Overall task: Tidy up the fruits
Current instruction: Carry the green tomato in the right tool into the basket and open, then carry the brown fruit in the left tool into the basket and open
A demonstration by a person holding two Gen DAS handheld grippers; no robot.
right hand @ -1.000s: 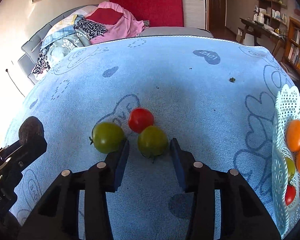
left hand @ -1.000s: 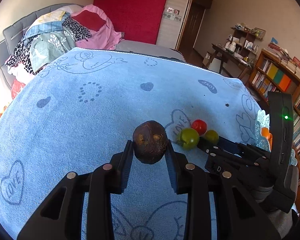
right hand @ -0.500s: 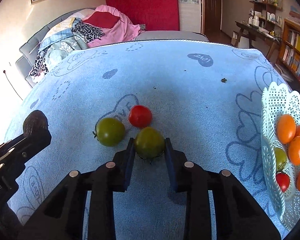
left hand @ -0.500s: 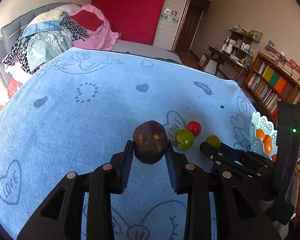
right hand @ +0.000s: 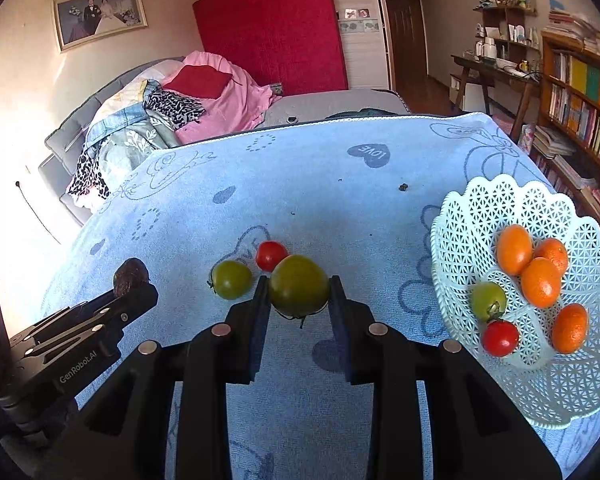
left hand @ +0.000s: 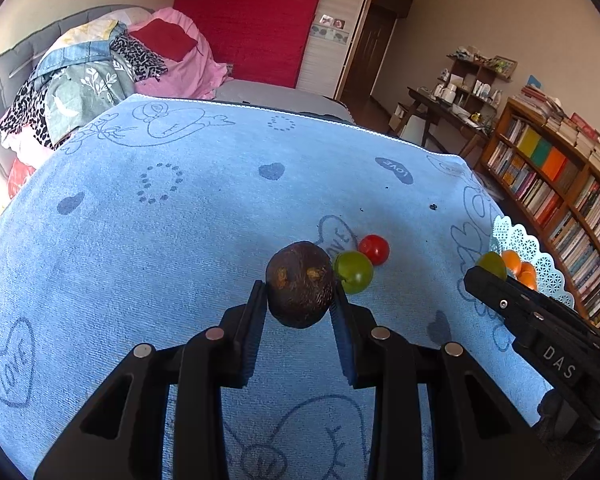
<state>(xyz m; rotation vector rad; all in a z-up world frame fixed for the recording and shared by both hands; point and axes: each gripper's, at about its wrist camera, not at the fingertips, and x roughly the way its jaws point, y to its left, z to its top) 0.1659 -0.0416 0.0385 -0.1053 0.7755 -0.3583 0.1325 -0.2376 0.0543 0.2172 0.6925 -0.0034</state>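
The round green tomato, just lifted off the blue towel-covered counter, is clenched in the right gripper jaws, ready for the white lattice plastic basket, while a dark brown wrinkled fruit is grasped by the left gripper.

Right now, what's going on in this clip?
A person is sorting fruit with two handheld tools. The left tool is shut on a dark brown wrinkled fruit. The right tool is shut on a large green tomato, raised above the blue patterned cloth. A smaller green tomato and a red tomato sit on the cloth. The white lattice plastic basket at the right holds orange fruits, a green tomato and a red one.
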